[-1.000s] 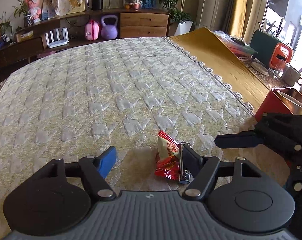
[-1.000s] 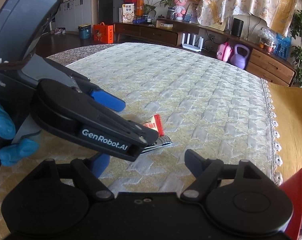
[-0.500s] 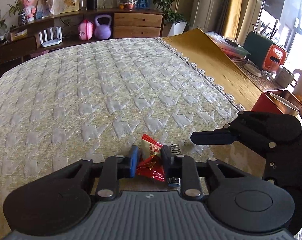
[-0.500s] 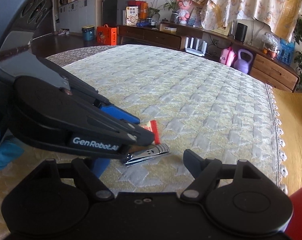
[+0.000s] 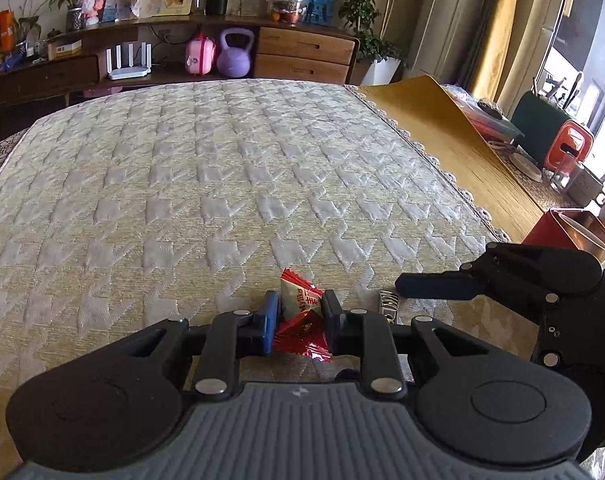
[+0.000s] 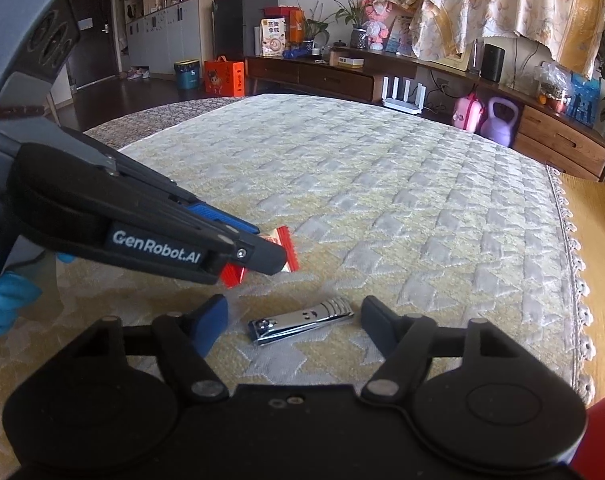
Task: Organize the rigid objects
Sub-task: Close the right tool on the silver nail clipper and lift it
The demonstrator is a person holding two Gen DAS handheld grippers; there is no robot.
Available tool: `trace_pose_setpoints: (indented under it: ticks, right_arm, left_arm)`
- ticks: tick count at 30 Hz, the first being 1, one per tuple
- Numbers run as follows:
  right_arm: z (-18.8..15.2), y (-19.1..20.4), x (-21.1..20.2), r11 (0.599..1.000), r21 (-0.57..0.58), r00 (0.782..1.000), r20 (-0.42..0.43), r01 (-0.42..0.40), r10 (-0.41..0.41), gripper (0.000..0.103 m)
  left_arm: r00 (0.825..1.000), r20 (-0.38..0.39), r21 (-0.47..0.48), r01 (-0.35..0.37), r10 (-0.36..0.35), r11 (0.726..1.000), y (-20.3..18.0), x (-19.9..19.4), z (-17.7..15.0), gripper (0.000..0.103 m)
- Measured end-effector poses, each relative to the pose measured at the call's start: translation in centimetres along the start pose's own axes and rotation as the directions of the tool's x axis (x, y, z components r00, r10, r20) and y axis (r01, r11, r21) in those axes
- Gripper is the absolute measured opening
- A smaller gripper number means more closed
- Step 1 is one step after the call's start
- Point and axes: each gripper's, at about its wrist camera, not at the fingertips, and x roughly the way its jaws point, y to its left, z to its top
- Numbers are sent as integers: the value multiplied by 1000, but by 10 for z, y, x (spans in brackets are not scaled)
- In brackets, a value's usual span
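Left gripper (image 5: 300, 314) pinches candy packet (image 5: 298, 300); right gripper (image 6: 294, 320) closing around nail clipper (image 6: 302, 320).

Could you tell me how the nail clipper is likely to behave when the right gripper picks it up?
The nail clipper looks like polished metal, so probably stiff and somewhat slippery. It lies flat between the right gripper's closing jaws, so it probably won't roll. On the soft cloth its thin profile may be hard to catch.
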Motion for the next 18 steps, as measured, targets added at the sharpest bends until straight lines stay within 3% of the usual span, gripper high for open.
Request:
trace_pose_setpoints:
  ticks: [1, 3, 4, 5, 7, 18]
  right_arm:
    - [0, 1, -1, 1000, -6, 1000, 2, -2, 2, 56]
    - [1, 4, -2, 1000, -16, 1000, -1, -6, 6, 54]
    - [1, 5, -3, 1000, -22, 1000, 0, -2, 2, 46]
    - [1, 7, -4, 1000, -27, 1000, 1, -8, 8, 24]
    - [2, 11, -7, 1000, -31, 1000, -4, 4, -5, 14]
    - [-6, 19, -23, 997, -27, 997, -26, 68, -69, 10]
  left_arm:
    - [1000, 0, -2, 0, 0, 1000, 1, 0, 0, 23]
    - [1000, 1, -1, -3, 3, 1000, 1, -1, -1, 23]
    - [1000, 1, -1, -5, 5, 1000, 0, -1, -1, 23]
    - [1000, 1, -2, -7, 7, 1000, 0, -2, -1, 23]
    - [1000, 1, -8, -10, 10, 1000, 1, -4, -3, 23]
    - [1000, -5, -29, -25, 25, 999, 3, -20, -12, 23]
